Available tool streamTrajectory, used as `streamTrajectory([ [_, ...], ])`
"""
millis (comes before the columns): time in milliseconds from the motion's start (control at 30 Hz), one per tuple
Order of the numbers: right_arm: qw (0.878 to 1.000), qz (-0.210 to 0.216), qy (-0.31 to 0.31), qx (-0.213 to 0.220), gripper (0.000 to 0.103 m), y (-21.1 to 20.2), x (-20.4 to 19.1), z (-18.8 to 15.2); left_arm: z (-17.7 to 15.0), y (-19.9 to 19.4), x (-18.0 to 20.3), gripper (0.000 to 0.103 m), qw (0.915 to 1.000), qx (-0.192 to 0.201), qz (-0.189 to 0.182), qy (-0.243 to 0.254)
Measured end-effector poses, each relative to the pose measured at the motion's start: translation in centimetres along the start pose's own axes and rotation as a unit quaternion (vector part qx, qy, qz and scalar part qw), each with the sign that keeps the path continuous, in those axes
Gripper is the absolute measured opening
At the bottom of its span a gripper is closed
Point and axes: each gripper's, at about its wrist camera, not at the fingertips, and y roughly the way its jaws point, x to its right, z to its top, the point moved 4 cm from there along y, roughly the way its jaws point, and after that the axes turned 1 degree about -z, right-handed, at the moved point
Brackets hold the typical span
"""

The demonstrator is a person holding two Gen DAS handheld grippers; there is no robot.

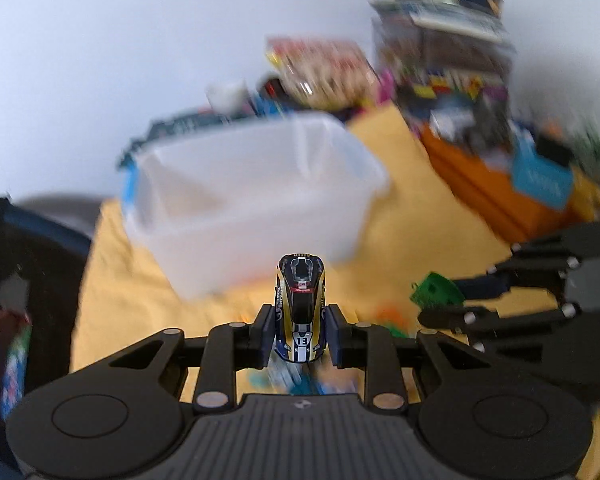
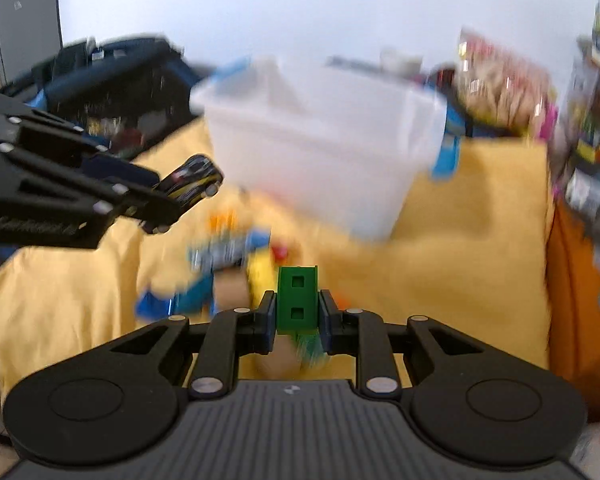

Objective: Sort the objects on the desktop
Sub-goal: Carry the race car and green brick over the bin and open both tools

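My left gripper [image 1: 299,332] is shut on a small toy racing car [image 1: 300,304], dark blue and gold with the number 13, held above the yellow cloth; the car also shows in the right wrist view [image 2: 194,184]. My right gripper [image 2: 297,316] is shut on a green building block [image 2: 297,300] with two square holes; the block also shows in the left wrist view [image 1: 436,290]. A translucent white plastic bin [image 1: 252,188] stands ahead of both grippers, also in the right wrist view [image 2: 324,140]. Both views are blurred.
A yellow cloth [image 2: 460,240] covers the table. Several loose toys, blue, yellow and orange, [image 2: 228,256] lie on it below my grippers. Stacked boxes and toy packs [image 1: 452,60] stand at the back right. A dark bag [image 2: 112,84] sits at the left.
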Motion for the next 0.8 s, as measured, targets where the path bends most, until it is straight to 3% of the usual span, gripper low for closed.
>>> streamTrajectory([
  [200, 0.998, -0.014, -0.014, 0.064, 0.024, -0.4, 1.3, 6.7, 6.5, 0.2, -2.3, 0.030, 0.9980, 0.054, 0.030, 0.011],
  [433, 0.996, -0.032, 0.009, 0.086, 0.024, 2.2, 3.8, 12.1, 10.8, 3.9, -5.0, 0.030, 0.9976, 0.055, 0.042, 0.005],
  [567, 0.996, -0.040, 0.014, 0.074, 0.024, 4.9, 4.6, 13.7, 11.2, 7.7, -6.4, 0.030, 0.9985, 0.025, 0.042, -0.024],
  [800, 0.998, -0.053, 0.020, 0.032, 0.024, 9.7, 5.3, 13.9, 8.1, 13.8, -7.8, 0.030, 0.9960, -0.056, 0.058, -0.037],
])
